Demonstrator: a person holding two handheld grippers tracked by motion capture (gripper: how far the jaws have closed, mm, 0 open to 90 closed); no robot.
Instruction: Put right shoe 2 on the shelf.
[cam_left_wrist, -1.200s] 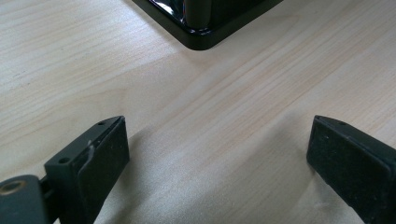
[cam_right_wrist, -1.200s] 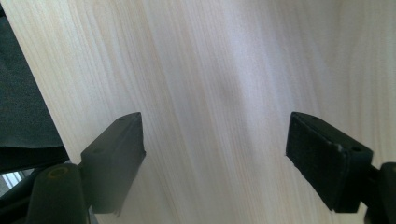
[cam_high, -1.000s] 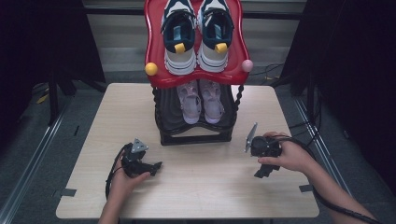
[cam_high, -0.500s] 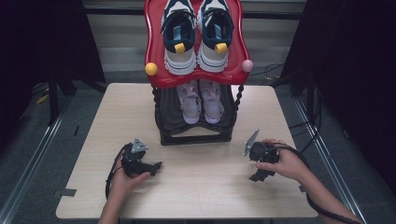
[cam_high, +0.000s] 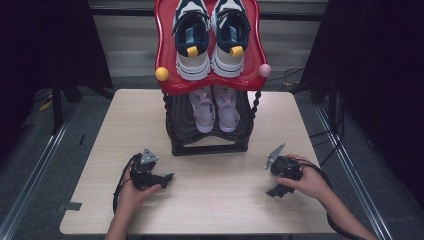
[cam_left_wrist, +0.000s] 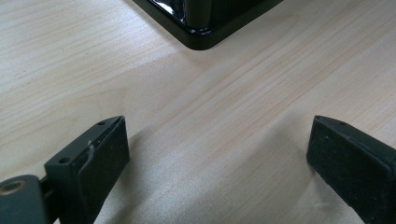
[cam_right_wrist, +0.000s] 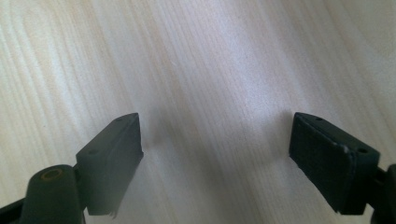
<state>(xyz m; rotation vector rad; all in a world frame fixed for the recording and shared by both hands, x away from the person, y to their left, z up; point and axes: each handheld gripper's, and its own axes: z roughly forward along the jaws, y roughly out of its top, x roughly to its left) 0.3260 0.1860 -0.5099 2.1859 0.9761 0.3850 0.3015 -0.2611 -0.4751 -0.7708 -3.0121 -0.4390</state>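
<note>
While my left hand-held gripper (cam_high: 167, 177) and right hand-held gripper (cam_high: 276, 191) rested wide open and empty on the counter (cam_high: 220, 200), I judged the next move a reach toward the pink shoes (cam_high: 216, 107) on the shoe rack's (cam_high: 210, 145) lower shelf.

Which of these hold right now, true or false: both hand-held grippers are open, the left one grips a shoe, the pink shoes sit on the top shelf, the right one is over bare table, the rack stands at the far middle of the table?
1. Both the left hand-held gripper and the right hand-held gripper are open. True.
2. The left one grips a shoe. False: nothing is between its jaws.
3. The pink shoes sit on the top shelf. False: they sit on the lower black shelf; the navy and white sneakers are on the red top shelf.
4. The right one is over bare table. True.
5. The rack stands at the far middle of the table. True.
</note>
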